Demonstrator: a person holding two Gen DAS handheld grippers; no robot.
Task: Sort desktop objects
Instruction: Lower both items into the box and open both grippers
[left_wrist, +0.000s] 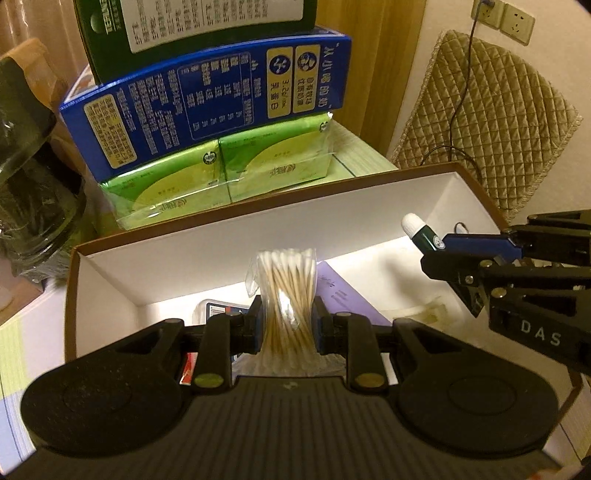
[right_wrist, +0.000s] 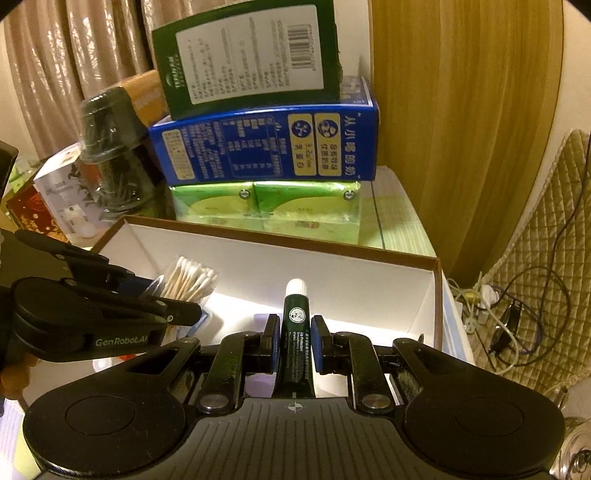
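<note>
My left gripper (left_wrist: 287, 325) is shut on a clear bag of cotton swabs (left_wrist: 286, 291), held upright over the open white box (left_wrist: 221, 236) with a brown rim. My right gripper (right_wrist: 294, 338) is shut on a dark green tube with a white cap (right_wrist: 295, 332), also above the box (right_wrist: 332, 269). In the left wrist view the right gripper (left_wrist: 436, 245) comes in from the right with the tube (left_wrist: 419, 230) sticking out. The right wrist view shows the left gripper (right_wrist: 177, 299) at the left with the swabs (right_wrist: 188, 278).
Inside the box lie a purple booklet (left_wrist: 347, 291), a small pack (left_wrist: 218, 308) and something red (left_wrist: 188, 369). Behind the box stand green tissue packs (left_wrist: 207, 177), a blue carton (left_wrist: 207, 107) and a green carton (right_wrist: 247, 62). A wrapped dark jar (right_wrist: 110, 147) is at the left, a quilted chair (left_wrist: 491, 110) with cables at the right.
</note>
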